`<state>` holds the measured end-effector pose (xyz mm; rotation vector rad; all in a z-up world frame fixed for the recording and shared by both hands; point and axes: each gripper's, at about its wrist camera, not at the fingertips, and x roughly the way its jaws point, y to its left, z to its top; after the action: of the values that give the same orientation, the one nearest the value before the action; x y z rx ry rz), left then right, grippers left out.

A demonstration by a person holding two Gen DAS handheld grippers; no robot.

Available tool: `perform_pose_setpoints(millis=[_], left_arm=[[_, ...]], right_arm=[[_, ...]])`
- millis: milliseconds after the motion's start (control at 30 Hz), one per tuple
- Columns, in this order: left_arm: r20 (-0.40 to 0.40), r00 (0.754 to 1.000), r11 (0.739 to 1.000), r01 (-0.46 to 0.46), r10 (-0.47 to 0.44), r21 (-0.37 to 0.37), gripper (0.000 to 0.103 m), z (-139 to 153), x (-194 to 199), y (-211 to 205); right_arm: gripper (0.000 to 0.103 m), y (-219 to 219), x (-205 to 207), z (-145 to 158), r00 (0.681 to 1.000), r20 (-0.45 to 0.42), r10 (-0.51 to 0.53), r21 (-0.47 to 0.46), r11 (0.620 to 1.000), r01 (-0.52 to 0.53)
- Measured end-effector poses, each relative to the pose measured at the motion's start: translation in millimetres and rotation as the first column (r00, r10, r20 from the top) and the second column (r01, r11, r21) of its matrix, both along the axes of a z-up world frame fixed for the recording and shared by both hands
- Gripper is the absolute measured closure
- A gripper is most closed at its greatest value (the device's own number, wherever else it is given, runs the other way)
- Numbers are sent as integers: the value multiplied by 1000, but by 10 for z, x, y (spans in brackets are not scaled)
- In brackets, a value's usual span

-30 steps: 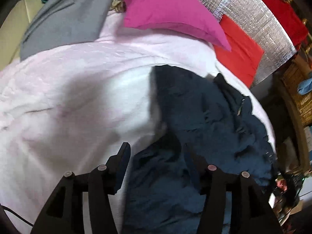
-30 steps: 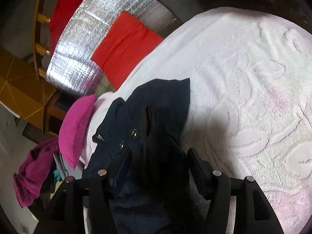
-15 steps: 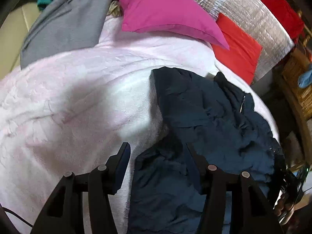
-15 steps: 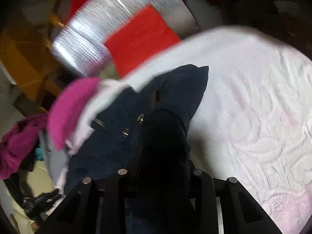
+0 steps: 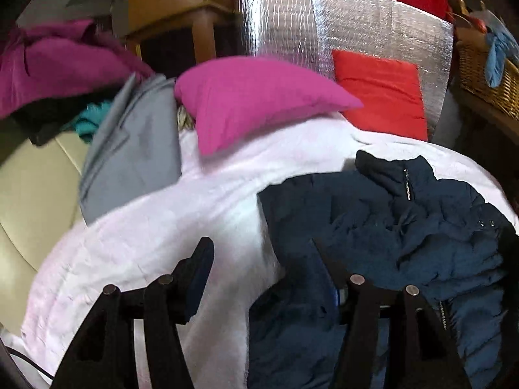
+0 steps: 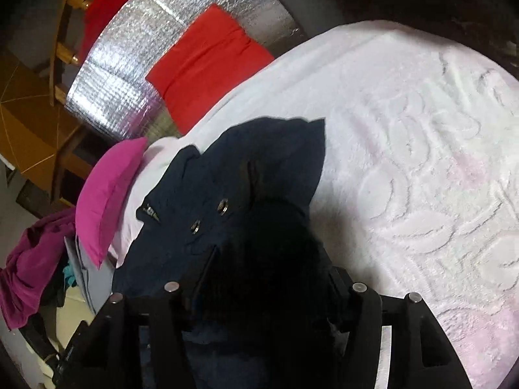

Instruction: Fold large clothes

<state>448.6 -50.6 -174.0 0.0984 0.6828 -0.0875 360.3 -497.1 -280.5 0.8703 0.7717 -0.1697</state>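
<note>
Nearest the left wrist camera, the left gripper (image 5: 262,253) has its fingers spread wide; the finger at 7 o'clock hangs over the pale pink blanket (image 5: 168,233), the one at 5 o'clock is over the edge of the navy jacket (image 5: 405,233). Whether that finger touches the cloth cannot be told.

In the right wrist view, the right gripper (image 6: 269,269) has its fingers partly drawn in, with a dark bunch of the navy jacket (image 6: 253,175) filling the gap between them; it appears to pinch that fabric, though the contact itself is in shadow.

The jacket lies crumpled on the blanket (image 6: 421,162), from 6 to 3 o'clock in the left view, its zipped collar (image 5: 395,171) toward the far side and two snap buttons (image 6: 223,206) showing in the right view.

Beyond the jacket, at 12 o'clock in the left view, a magenta pillow (image 5: 253,97) rests on the blanket's far edge, with a grey garment (image 5: 133,152) beside it at 10 o'clock. Farther, a red cushion (image 5: 382,94) leans against a silver foil panel (image 5: 292,22). A purple garment (image 5: 55,64) is heaped at 10 o'clock, and a wicker basket (image 5: 483,74) sits at 2 o'clock.
</note>
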Motion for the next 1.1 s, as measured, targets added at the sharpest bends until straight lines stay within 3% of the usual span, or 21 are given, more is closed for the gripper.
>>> perform_pose_setpoints(millis=[167, 367, 467, 500, 533, 667, 800, 867, 933, 1033, 1100], left_arm=[[7, 1000, 1000, 1, -1, 4, 41, 40, 1, -32], [-4, 1000, 1000, -3, 3, 16, 40, -12, 27, -125], [-49, 999, 1000, 3, -3, 0, 34, -86, 114, -155], [-83, 996, 1000, 10, -12, -17, 24, -135, 170, -155], [-126, 992, 999, 14, -19, -44, 19, -204, 242, -146], [-311, 950, 977, -37, -31, -211, 19, -514, 526, -33], [-367, 925, 899, -76, -98, -432, 19, -727, 668, 73], [-343, 928, 863, -52, -143, -502, 21, -745, 671, 54], [-329, 929, 841, -38, -169, -540, 27, -750, 667, 9], [-324, 935, 869, -39, -142, -493, 49, -777, 656, -92], [-318, 939, 870, -47, -130, -491, 59, -810, 658, -97]], right_arm=[[42, -110, -55, -1, 998, 24, -54, 7, 999, 54], [42, -120, -1, -78, 999, 16, -30, 18, 999, 30], [42, -103, 48, -130, 1000, 7, -8, 28, 1000, 7], [42, -90, 56, -145, 1000, 5, 0, 31, 1000, 0], [42, -78, 69, -161, 1000, 3, 9, 34, 999, -9], [42, -24, 122, -224, 999, -12, 43, 34, 999, -43], [42, 25, 159, -262, 998, 1, 70, 38, 997, -70], [45, 63, 188, -261, 996, 7, 94, 13, 996, -94], [58, 98, 211, -251, 994, 17, 110, -13, 994, -110], [66, 183, 246, -225, 992, 6, 125, -72, 990, -125], [70, 231, 259, -192, 991, 5, 134, -110, 985, -133]])
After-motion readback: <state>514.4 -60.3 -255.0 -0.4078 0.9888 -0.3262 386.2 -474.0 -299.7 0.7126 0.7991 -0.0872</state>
